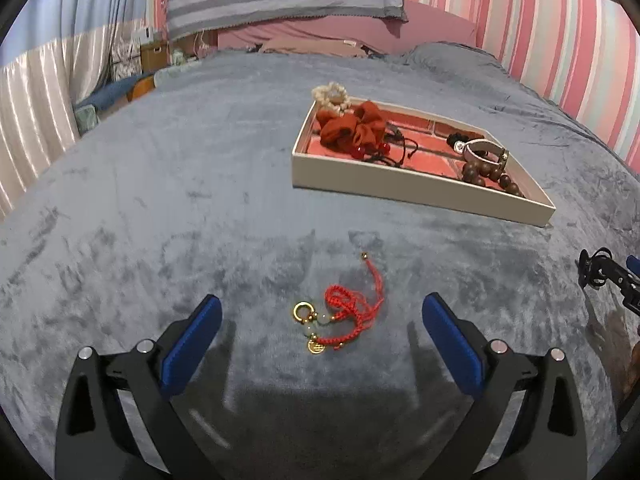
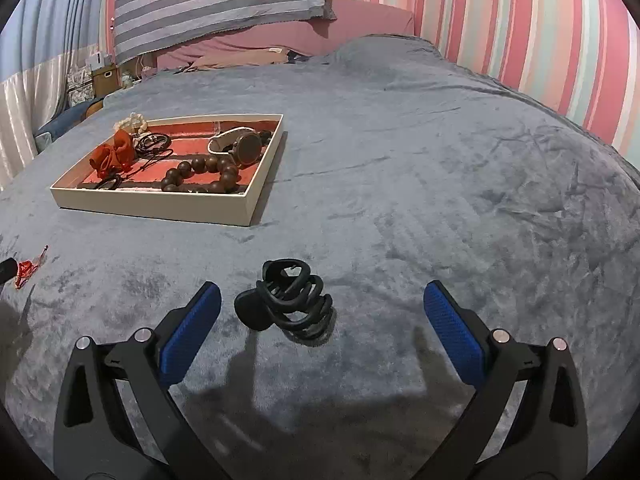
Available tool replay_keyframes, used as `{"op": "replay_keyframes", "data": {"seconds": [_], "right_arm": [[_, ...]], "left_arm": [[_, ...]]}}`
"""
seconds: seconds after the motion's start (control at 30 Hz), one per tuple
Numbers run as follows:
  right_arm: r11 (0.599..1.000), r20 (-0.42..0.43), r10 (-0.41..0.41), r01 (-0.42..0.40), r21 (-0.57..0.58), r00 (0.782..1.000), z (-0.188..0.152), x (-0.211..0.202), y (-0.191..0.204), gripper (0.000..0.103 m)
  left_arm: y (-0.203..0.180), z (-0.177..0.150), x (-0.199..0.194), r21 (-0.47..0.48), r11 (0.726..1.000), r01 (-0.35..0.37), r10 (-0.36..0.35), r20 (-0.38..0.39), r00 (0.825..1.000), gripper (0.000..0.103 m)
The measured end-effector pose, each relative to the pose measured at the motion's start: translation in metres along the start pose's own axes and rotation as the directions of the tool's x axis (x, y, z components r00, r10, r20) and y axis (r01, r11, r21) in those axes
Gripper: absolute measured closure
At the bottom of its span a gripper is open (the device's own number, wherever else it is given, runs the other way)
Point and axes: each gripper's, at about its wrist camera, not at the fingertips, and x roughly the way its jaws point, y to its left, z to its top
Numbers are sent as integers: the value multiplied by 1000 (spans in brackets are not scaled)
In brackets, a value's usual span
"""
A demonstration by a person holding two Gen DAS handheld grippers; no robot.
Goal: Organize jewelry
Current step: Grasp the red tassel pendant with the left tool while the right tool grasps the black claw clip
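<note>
Jewelry tray (image 1: 400, 188) sits on the grey blanket (image 1: 160, 200), partly filled. We note the red cord bracelet (image 1: 344, 312) lying between the left gripper (image 1: 322, 320), jaws spread, and the black hair claw (image 2: 292, 300) framed by the equally open right gripper (image 2: 322, 308); both are positioned for pickup.
</note>
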Motion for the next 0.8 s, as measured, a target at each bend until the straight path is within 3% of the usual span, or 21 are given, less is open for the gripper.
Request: {"op": "replay_keyframes", "data": {"seconds": [0.37,0.43,0.47,0.57,0.8], "right_arm": [[999,-33,3,-5,-38,999,-2,20,13,5],[999,-37,11,-12,-34,999,-1,24,13,6],[999,-37,14,-15,-33,999,0,24,13,6],[999,-53,25,-27,-35,998,0,29,15,11],[998,-77,57,-59,-31,995,-1,35,16,34]], "left_arm": [[-3,0,16,39,999,-10,11,-26,1000,7],[-2,1,21,40,999,-2,4,-38,999,16],[-1,1,24,37,999,5,-3,-51,999,26],[4,1,28,15,999,28,-27,-65,998,30],[1,0,25,37,998,44,-42,-52,998,64]]}}
